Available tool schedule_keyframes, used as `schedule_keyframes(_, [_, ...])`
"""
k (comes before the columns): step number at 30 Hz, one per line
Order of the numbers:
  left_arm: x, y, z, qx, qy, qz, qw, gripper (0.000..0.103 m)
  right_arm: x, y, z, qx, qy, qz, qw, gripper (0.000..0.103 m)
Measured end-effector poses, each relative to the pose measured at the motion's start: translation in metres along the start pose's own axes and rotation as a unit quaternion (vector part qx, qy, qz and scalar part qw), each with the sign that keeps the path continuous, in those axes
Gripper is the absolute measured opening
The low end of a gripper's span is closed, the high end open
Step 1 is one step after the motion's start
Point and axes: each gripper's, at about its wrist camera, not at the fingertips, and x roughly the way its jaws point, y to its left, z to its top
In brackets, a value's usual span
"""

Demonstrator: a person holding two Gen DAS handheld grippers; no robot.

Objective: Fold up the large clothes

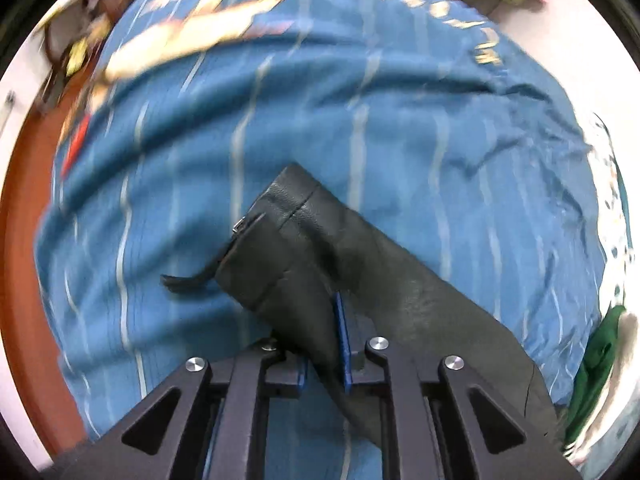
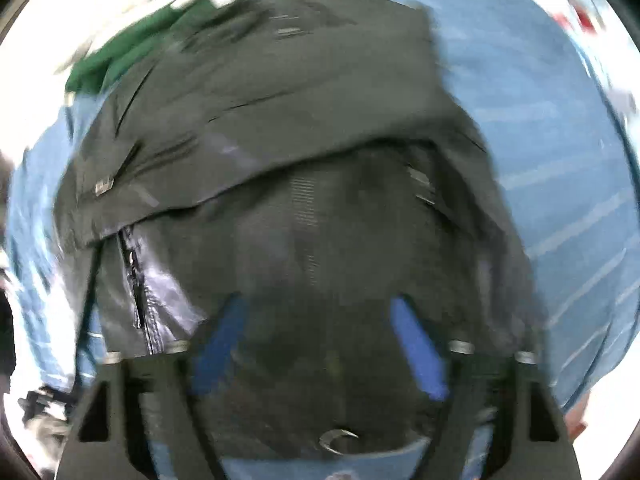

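Note:
A black leather jacket lies on a blue striped sheet [image 1: 360,112]. In the left wrist view my left gripper [image 1: 324,344] is shut on the jacket's sleeve [image 1: 304,248], whose cuff with a zip and a strap points up and left above the sheet. In the right wrist view, which is blurred, the jacket's body [image 2: 280,128] fills the middle, with a zip at the left. My right gripper [image 2: 316,344] is open, its blue fingers [image 2: 416,344] spread wide over the dark fabric, holding nothing.
The blue sheet [image 2: 540,128] covers a bed with a brown edge [image 1: 24,264] at the left. A green garment [image 1: 596,360] lies at the sheet's right side; it also shows in the right wrist view [image 2: 132,52]. A cream patterned cloth [image 1: 180,44] lies at the far end.

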Motion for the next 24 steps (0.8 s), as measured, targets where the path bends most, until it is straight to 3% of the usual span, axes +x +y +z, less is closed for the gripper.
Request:
schedule_keyframes(3, [-0.016, -0.023, 0.005, 0.062, -0.031, 0.006, 0.9976, 0.007, 0.004, 0.069, 0.007, -0.072, -0.047, -0.086, 0.993, 0.091])
schedule_keyframes(5, [-0.03, -0.042, 0.002, 0.121, -0.058, 0.02, 0.9907, 0.006, 0.006, 0.101, 0.011, -0.102, -0.074, -0.125, 0.984, 0.091])
schedule_keyframes(9, [-0.068, -0.076, -0.019, 0.242, -0.132, 0.034, 0.9606, 0.005, 0.01, 0.161, 0.023, -0.134, -0.109, -0.16, 0.972, 0.091])
schedule_keyframes(16, [-0.107, -0.11, -0.031, 0.317, -0.175, 0.024, 0.932, 0.004, 0.023, 0.199, 0.046, -0.138, -0.112, -0.121, 0.977, 0.091])
schedule_keyframes(19, [-0.124, -0.133, -0.043, 0.336, -0.201, 0.017, 0.92, 0.004, 0.022, 0.187, 0.054, -0.126, -0.103, -0.09, 0.983, 0.091])
schedule_keyframes(24, [-0.162, -0.189, -0.082, 0.372, -0.233, -0.028, 0.8981, 0.003, 0.017, 0.137, 0.072, -0.09, -0.079, -0.048, 0.992, 0.091])
